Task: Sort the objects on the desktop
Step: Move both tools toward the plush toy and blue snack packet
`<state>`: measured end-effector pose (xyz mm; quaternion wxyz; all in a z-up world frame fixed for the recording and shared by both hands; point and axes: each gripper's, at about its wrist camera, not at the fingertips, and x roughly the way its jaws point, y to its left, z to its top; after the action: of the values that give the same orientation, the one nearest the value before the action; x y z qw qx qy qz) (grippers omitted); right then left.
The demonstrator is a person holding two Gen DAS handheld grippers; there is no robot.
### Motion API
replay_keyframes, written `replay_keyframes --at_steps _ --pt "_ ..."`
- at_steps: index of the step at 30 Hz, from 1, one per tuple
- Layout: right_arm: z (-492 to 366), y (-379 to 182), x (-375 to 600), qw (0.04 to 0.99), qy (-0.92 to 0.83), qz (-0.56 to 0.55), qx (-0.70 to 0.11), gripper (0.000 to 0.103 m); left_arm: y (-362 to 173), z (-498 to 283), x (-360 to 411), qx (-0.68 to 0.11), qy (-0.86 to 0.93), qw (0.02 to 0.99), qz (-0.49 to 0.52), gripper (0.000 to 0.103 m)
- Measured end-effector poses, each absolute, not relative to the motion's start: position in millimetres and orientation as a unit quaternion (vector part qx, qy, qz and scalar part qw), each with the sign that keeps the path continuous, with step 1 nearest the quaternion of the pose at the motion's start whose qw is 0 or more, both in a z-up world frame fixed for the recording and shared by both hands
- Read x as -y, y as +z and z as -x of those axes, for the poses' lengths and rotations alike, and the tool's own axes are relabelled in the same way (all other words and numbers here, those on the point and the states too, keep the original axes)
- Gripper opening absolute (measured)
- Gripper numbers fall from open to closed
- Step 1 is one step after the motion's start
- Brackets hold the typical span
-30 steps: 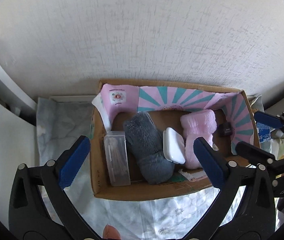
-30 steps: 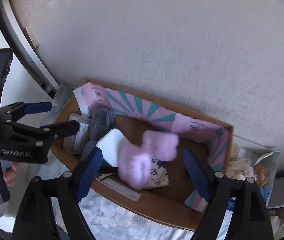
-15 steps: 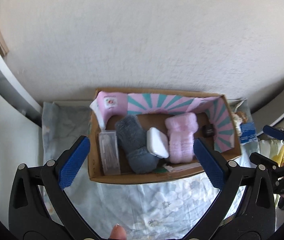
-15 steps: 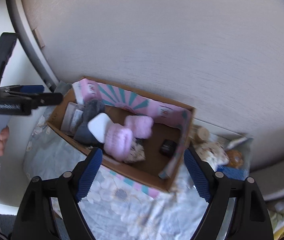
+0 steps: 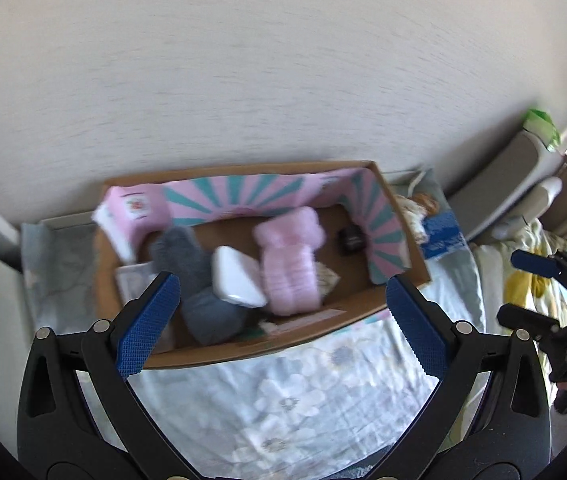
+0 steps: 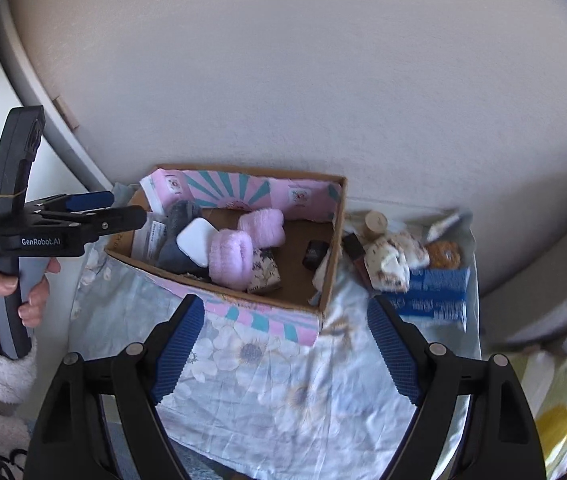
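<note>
A cardboard box [image 5: 283, 344] lined in pink and teal stands on a flowered cloth by the wall. In it lie a grey fluffy roll [image 5: 195, 276], a white case [image 5: 235, 280], a pink fluffy piece [image 5: 289, 264] and a small black object [image 5: 350, 240]. My left gripper [image 5: 281, 328] hovers above the box's front wall, open and empty. The right wrist view shows the same box [image 6: 333, 248] from the right, with my right gripper [image 6: 286, 348] open and empty over the cloth in front of it. A hand holds the left gripper [image 6: 127, 207] at the box's left end.
Right of the box lie a blue packet [image 6: 431, 292], a floral cloth bundle [image 6: 389, 258], a small bottle with a wooden cap [image 6: 375, 222] and an orange item [image 6: 445, 254]. The wall stands close behind. A yellow-flowered fabric [image 6: 555, 412] covers the far right.
Both grippers have drawn back and risen from the box, which looks smaller now. The right gripper has swung right, bringing the items beside the box into view. Both stay open.
</note>
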<state>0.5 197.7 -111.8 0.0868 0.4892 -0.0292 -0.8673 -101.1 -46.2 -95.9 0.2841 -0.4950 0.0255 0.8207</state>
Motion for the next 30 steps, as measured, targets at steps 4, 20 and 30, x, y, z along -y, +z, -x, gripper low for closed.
replay_keyframes --at_steps 4,20,30 --pt "-13.6 -112.4 -208.3 0.071 -0.863 -0.500 0.011 0.081 -96.3 89.8 30.9 -0.032 0.817 0.305 0.488 0.103" --pt "-12.8 -113.9 -299.1 0.151 -0.849 -0.493 -0.116 0.081 -101.6 27.6 -11.1 -0.040 0.819 0.290 0.493 0.102" --pt "8.3 -155.0 -345.8 0.264 -0.807 -0.494 -0.187 0.081 -108.0 9.9 -101.3 -0.039 0.832 0.287 0.473 0.101"
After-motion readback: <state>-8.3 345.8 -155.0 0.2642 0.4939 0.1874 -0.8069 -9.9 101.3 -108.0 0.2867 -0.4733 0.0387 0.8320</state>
